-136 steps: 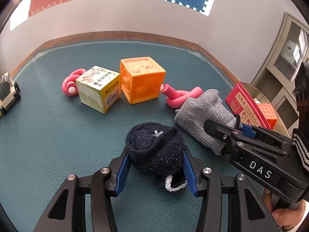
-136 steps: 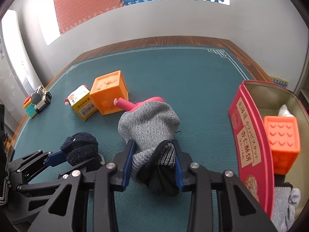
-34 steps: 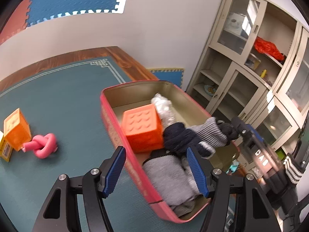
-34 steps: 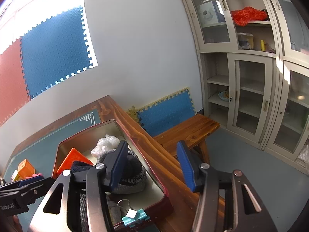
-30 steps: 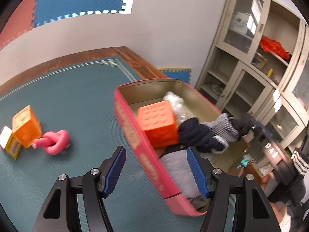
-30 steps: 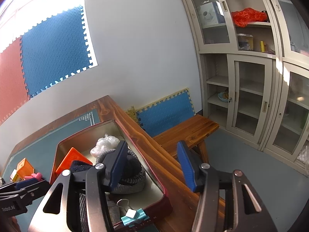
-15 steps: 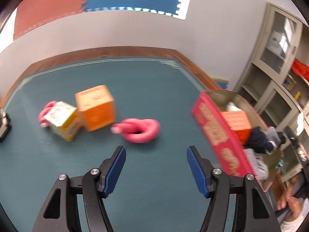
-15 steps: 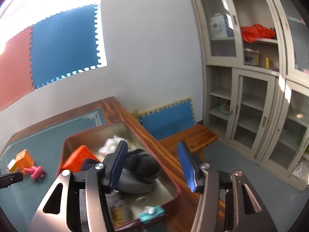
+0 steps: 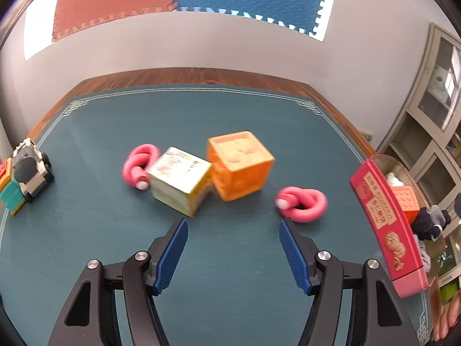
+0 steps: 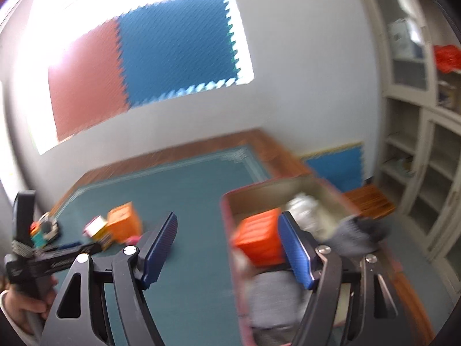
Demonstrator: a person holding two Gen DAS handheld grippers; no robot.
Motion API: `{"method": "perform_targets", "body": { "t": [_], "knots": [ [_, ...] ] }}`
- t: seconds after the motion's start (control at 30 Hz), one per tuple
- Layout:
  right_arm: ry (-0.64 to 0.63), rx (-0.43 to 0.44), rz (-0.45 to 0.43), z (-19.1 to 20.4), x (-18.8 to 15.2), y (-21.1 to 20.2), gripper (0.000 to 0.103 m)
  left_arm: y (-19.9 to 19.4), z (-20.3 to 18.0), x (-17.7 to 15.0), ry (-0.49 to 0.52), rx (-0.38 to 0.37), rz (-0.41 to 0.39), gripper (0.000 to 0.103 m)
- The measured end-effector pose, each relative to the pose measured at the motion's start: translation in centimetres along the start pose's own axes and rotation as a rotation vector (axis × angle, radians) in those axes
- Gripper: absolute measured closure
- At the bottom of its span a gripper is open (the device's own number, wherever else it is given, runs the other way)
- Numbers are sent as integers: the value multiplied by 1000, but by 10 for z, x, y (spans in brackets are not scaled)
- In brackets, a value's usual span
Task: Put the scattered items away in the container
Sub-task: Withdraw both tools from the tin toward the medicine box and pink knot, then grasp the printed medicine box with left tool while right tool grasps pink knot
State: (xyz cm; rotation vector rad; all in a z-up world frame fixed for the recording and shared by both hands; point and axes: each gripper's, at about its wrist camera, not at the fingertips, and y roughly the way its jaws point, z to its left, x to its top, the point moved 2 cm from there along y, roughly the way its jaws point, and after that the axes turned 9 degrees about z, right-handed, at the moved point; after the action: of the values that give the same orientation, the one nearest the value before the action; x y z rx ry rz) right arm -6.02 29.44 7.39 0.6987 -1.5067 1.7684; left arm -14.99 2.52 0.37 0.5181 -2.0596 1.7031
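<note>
1. The task's container is a long red biscuit tin (image 9: 384,225) with a bare metal inside, standing at the right edge of the green-matted worktop (image 9: 230,274). It lies to the right of the left tongs (image 9: 233,255) and directly beyond the right tongs (image 10: 227,249). It already holds an orange studded block (image 10: 256,240), grey and dark knitted socks (image 10: 355,235) and a white crumpled wad (image 10: 302,207).

2. Still scattered ahead of the left tongs are a yellow-and-white printed carton (image 9: 180,180), an orange rubber cube with embossed faces (image 9: 240,164) touching it, a pink knotted foam rod (image 9: 139,164) behind the carton and a second pink knot (image 9: 302,203) towards the tin. A toy truck (image 9: 30,168) sits far to the left.

3. The left tongs stand part open and hold nothing. The right tongs are opening, with nothing between the pads; that view is blurred.

4. Judging by this, the step in hand is the return from a drop-off to fetch more. The next move calls for lowering the left tongs over the carton or cube, which looks about as wide as the present gap, so a wider opening may be needed.

5. Against the frames a few seconds back, the dark and grey socks then gripped on the mat now lie in the tin. A second ago the left tongs looked into the tin; now they face the scattered toys.
</note>
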Motion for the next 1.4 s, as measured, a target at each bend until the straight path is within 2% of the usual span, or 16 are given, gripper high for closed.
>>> {"method": "perform_targets", "body": {
  "t": [0.2,0.33,0.5,0.67,0.83,0.97,1.0,1.07,1.4],
  "knots": [
    [-103,45,132,55,-11,35,27,7,25,18,-11,43,-11,36],
    [-154,48,202,81,-14,56,27,17,31,30,36,68,-30,36],
    [-180,46,227,96,-16,72,27,34,29,39,141,96,-48,36],
    [-175,44,244,97,-18,81,27,53,27,42,218,97,-34,36],
    [-159,41,256,94,-19,91,27,69,29,43,209,81,-2,36],
    [-160,38,260,93,-20,95,27,71,31,42,199,77,-9,36],
    [-160,38,262,93,-20,96,27,70,31,42,196,77,-10,41],
    [-159,38,267,93,-21,98,27,68,31,41,186,74,-14,43],
    [-178,37,355,101,-23,131,27,32,43,37,122,31,-100,44]
  ]
}}
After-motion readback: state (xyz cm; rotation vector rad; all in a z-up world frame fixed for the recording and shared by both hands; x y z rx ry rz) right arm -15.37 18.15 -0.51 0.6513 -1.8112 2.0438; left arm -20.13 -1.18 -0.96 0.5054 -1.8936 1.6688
